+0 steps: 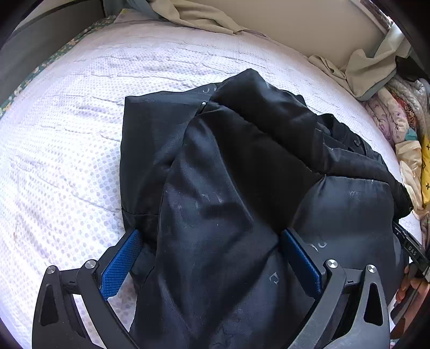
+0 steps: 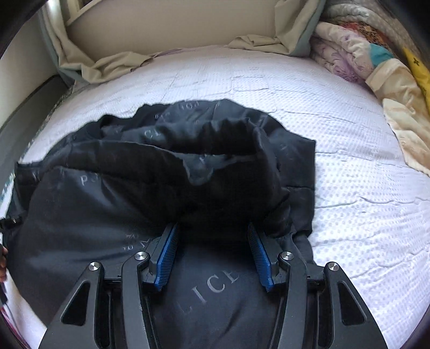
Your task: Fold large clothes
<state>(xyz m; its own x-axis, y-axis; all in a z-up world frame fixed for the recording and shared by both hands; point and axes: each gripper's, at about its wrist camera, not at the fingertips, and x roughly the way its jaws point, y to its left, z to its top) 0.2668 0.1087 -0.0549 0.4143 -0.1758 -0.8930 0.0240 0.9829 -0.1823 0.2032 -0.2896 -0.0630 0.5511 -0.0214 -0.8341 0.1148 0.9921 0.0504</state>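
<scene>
A large black padded jacket with faint grey lettering lies bunched on the white dotted mattress. My left gripper is open, its blue pads wide apart on either side of a raised fold of the jacket. In the right wrist view the jacket fills the near left of the bed. My right gripper is open, its blue pads either side of a dark bunched fold without pinching it.
Beige sheets are heaped along the headboard. A pile of patterned bedding lies at the bed's right side. The other hand-held gripper shows at the right edge. A dark bed frame borders the left.
</scene>
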